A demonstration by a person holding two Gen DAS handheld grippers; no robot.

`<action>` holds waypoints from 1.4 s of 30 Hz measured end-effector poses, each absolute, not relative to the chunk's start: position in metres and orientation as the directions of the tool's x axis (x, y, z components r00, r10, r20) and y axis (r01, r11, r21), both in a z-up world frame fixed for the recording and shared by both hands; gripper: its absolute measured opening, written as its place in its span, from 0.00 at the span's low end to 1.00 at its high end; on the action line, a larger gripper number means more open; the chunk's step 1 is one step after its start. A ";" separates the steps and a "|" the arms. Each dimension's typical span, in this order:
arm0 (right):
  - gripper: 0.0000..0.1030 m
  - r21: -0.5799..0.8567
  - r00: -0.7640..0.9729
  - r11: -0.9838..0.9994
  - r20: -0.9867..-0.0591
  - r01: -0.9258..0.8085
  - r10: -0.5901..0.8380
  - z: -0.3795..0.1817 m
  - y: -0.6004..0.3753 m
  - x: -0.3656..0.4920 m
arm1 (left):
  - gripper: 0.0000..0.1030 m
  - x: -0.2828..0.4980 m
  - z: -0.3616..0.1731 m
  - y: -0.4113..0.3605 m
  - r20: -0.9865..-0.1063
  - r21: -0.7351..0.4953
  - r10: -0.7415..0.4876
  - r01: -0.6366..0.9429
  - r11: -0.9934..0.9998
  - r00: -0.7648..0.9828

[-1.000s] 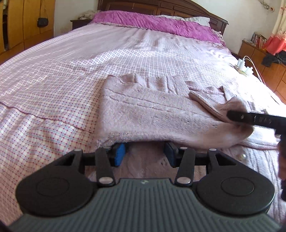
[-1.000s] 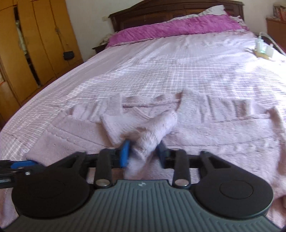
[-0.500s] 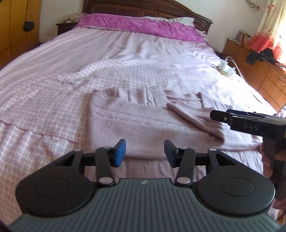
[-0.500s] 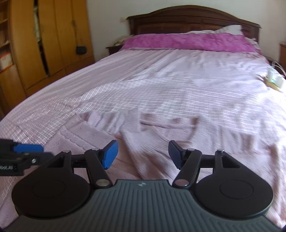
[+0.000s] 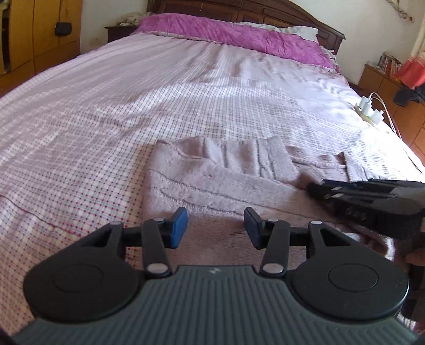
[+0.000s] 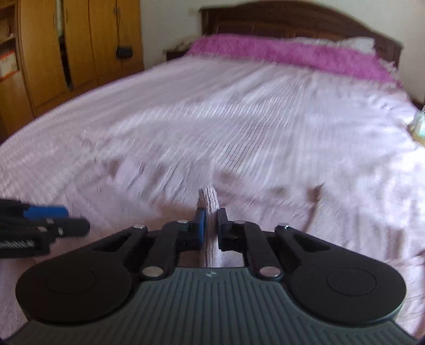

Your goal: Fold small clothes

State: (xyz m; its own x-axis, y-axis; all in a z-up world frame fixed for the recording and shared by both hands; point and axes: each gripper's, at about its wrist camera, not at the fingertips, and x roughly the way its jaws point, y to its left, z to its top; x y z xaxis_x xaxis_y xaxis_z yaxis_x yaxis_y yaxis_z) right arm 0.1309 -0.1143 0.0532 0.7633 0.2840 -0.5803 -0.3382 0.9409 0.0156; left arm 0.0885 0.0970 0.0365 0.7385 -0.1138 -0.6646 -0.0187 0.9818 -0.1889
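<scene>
The pale pink knitted garment (image 5: 212,180) is lying partly folded on the near part of the bed (image 5: 132,93) — one flap is already laid over, more folds are judged to be needed. A ribbed edge is being pinched by the right gripper (image 6: 211,225); the left gripper (image 5: 215,225) is being held spread, empty. Wooden wardrobes (image 6: 79,47) are standing far left — a magenta pillow (image 5: 233,34) is lying by the headboard.

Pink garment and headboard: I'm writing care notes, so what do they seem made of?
The pink garment looks like a soft fuzzy knit, perhaps wool or acrylic: matte nap and ribbed rows. The headboard looks like dark, slightly glossy varnished wood, with panelled sections.
</scene>
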 end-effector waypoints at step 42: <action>0.09 0.195 0.774 0.981 -0.620 -0.010 0.131 0.014 -0.297 0.083 | 0.48 0.091 0.029 0.087 -0.663 -0.094 -0.017 -0.061 0.994 0.749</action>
State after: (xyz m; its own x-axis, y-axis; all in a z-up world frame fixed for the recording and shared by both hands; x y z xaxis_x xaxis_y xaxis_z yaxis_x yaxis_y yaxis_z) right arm 0.0828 -0.2971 0.0141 0.7738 0.1314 -0.6197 -0.0102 0.9807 0.1952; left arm 0.0914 0.0866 0.0290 0.7487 -0.0172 -0.6627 -0.0606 0.9937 -0.0942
